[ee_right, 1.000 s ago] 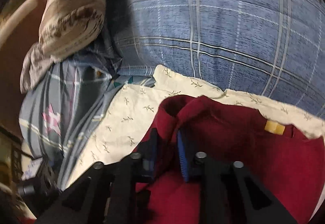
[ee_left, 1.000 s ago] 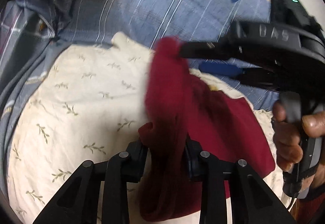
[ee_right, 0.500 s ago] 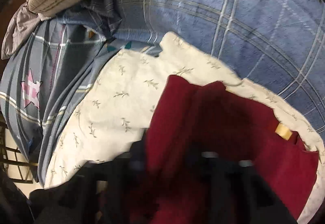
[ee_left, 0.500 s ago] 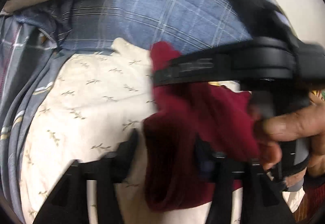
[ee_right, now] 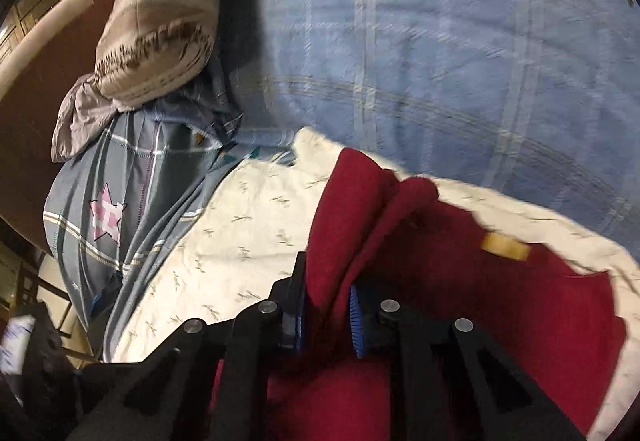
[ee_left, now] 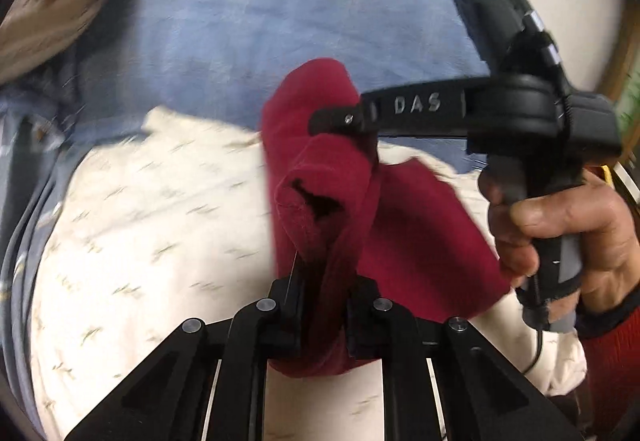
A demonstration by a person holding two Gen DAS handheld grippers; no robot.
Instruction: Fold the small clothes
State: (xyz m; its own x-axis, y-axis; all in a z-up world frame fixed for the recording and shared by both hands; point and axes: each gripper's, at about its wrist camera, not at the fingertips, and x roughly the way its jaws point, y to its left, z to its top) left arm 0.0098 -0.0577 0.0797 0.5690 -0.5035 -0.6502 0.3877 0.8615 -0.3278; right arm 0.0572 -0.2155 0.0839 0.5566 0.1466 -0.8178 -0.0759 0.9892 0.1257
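Both grippers are clamped on the same red garment (ee_left: 320, 201). The left gripper (ee_left: 322, 315) has its jaws drawn in narrow on a bunched, rolled fold of the cloth, which rises from between the fingers and hangs below them. The right gripper (ee_right: 326, 311) likewise pinches a vertical ridge of the red garment (ee_right: 460, 321) between its blue-ribbed pads (ee_right: 355, 321), the jaws close together with cloth filling the gap.

In the left wrist view the right gripper (ee_left: 332, 121) enters from the right, its finger marked "DAS", with the tip pressed into the upper end of the raised fold. The person's right hand (ee_left: 560, 241) grips its handle.

The rest of the garment spreads to the right over a cream cloth with a sprig print (ee_left: 140, 241), touching it. A yellow tag (ee_right: 505, 247) sits on the garment's far edge in the right wrist view.

The cream cloth lies on a blue checked bedsheet (ee_right: 440, 61). To the left are a grey-blue striped cloth with a pink star (ee_right: 108, 217) and a beige striped pillow (ee_right: 160, 25). Both views are partly motion-blurred.
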